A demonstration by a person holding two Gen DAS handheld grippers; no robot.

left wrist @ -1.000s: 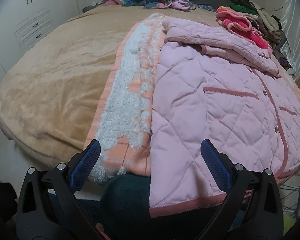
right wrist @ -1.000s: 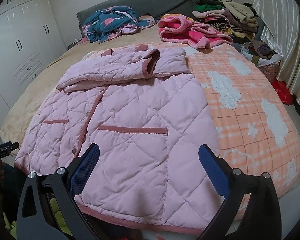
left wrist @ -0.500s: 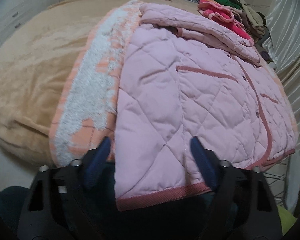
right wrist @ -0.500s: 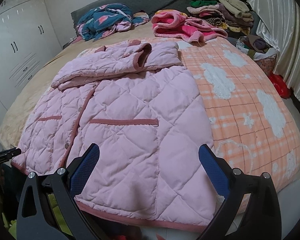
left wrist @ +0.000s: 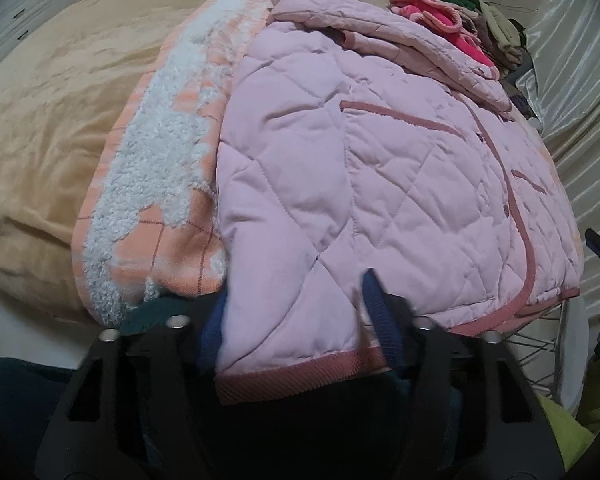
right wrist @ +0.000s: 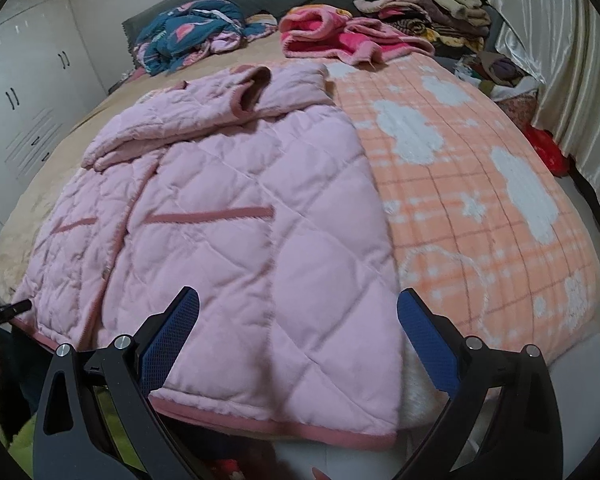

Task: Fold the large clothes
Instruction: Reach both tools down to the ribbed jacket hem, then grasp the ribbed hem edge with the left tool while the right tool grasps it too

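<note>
Pink quilted jacket (left wrist: 340,184), flat on orange blanket (right wrist: 480,200) on bed — soft, puffy, light, likely floppy when lifted; best taken at hem corners: left gripper (left wrist: 296,312) just been closing, corner bunched between jaws — right gripper (right wrist: 300,336) wide open over other corner, empty.

Bed: wide mattress under a tan plush cover (right wrist: 52,168).
Near right: orange checked blanket with white fleecy patches (right wrist: 480,216), bearing the pink quilted jacket (right wrist: 228,248).
Far: blue patterned bundle (right wrist: 188,28), pink fleece garment (right wrist: 340,36), folded clothes stack (right wrist: 424,12).
</note>
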